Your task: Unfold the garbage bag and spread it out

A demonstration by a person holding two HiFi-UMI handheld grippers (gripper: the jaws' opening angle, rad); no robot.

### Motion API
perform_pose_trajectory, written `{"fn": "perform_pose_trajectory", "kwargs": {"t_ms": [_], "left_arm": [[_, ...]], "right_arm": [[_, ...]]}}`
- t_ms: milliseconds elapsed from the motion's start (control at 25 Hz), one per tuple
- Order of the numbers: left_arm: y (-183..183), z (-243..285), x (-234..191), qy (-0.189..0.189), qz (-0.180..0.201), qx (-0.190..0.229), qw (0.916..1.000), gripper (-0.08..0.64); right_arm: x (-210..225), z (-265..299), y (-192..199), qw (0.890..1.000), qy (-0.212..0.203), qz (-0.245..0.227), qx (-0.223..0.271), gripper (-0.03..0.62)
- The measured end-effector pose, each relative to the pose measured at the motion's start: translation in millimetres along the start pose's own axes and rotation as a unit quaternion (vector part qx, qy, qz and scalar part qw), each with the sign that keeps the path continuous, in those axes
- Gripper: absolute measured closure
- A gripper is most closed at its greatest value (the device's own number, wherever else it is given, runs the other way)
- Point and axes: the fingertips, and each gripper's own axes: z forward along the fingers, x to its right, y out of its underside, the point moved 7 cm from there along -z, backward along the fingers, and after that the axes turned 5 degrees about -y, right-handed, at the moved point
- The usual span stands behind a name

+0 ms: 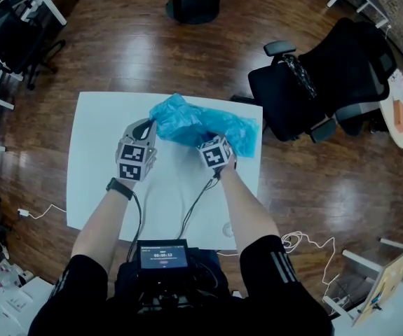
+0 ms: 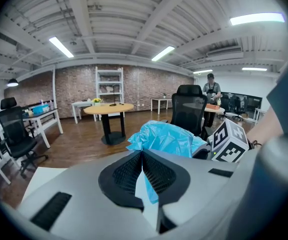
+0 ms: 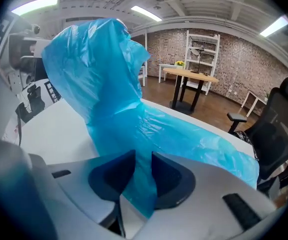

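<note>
I see the blue bag (image 1: 205,126) crumpled in a loose heap on the white bench (image 1: 103,187), toward the far edge at twelve o'clock from me. It is bunched up, not spread, with its longer part trailing toward two o'clock.

My left gripper (image 1: 148,126) sits at the bag's nine o'clock end. Its jaws are together, and in the left gripper view a thin sliver of blue film is pinched between the pads. That end of the bag is lifted off the bench.

My right gripper (image 1: 212,144) is at the bag's five o'clock side, pointing steeply down. Its jaws stand partly apart, with a gathered strip of the bag filling the gap and the pads against it on both sides. In the right gripper view the film rises from there in a tall fold at eleven o'clock, and the rest lies flat on the bench toward three o'clock.

A black chair (image 1: 327,82) stands off the bench at two o'clock.
</note>
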Motion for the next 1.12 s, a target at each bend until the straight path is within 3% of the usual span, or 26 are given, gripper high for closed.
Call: {"fn": "perform_pose_trajectory", "kwargs": {"t_ms": [520, 1120], "left_arm": [[6.0, -19.9, -87.6, -0.069, -0.005, -0.011, 0.9975, 0.56], [84.9, -29.6, -150.4, -0.131, -0.031, -0.097, 0.9862, 0.56]], "right_arm": [[2.6, -0.7, -1.9, 1.0, 0.014, -0.01, -0.021, 0.454], [-0.7, 0.0, -5.5, 0.999, 0.017, -0.021, -0.034, 0.456]]}}
